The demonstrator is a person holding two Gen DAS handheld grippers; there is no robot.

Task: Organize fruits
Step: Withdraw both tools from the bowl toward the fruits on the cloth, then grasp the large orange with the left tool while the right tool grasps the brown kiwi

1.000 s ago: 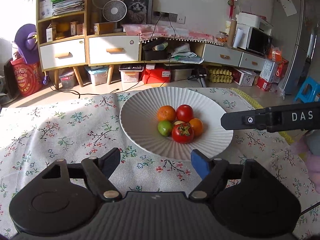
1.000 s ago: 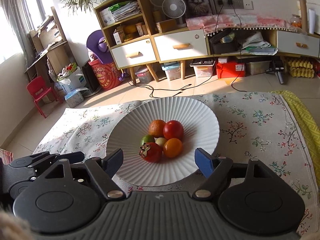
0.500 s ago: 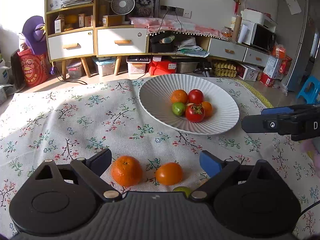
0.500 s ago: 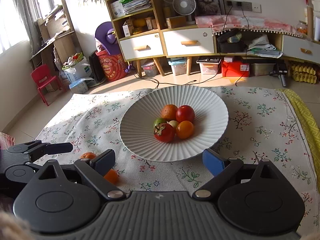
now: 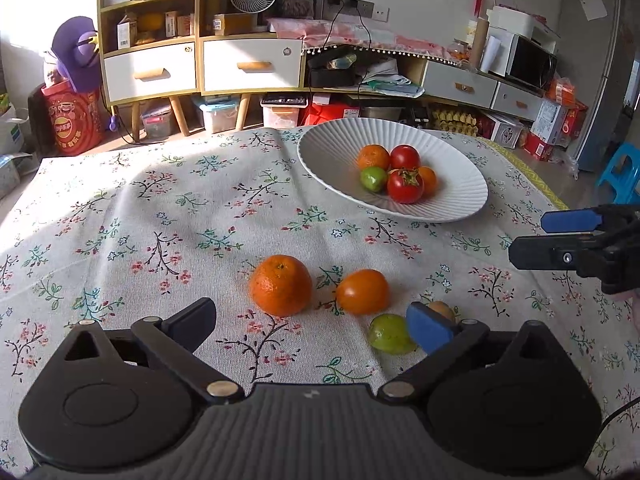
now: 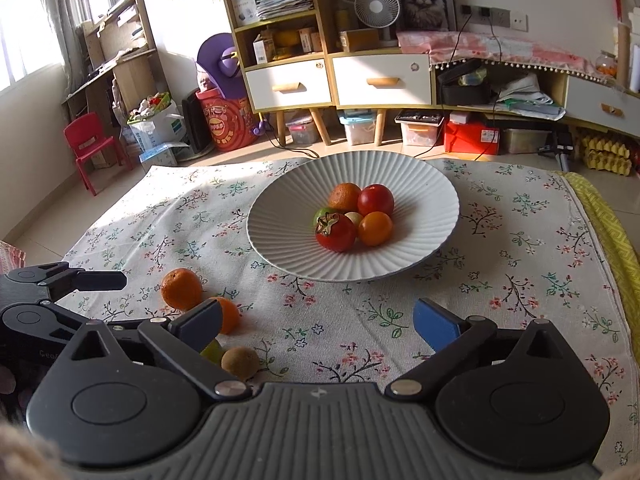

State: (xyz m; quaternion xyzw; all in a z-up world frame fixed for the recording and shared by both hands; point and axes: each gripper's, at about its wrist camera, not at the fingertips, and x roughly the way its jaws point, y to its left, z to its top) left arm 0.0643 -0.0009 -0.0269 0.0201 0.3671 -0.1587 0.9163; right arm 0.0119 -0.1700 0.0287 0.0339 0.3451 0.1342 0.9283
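Four loose fruits on the bench, short of the plate (image 5: pixel 460 204). Mandarin (image 5: pixel 280 285) dead ahead of left hand-held gripper (image 5: pixel 310 320), released, empty, nearer. Right hand-held gripper (image 6: pixel 318 322) likewise released, further right.

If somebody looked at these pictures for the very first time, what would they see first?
Probably the white ribbed plate in the middle of the flowery tablecloth, with red, orange and green fruits piled in it. Next, the loose fruits on the cloth nearer the camera: a big orange, a smaller orange fruit and a green one, in front of the open left tool.
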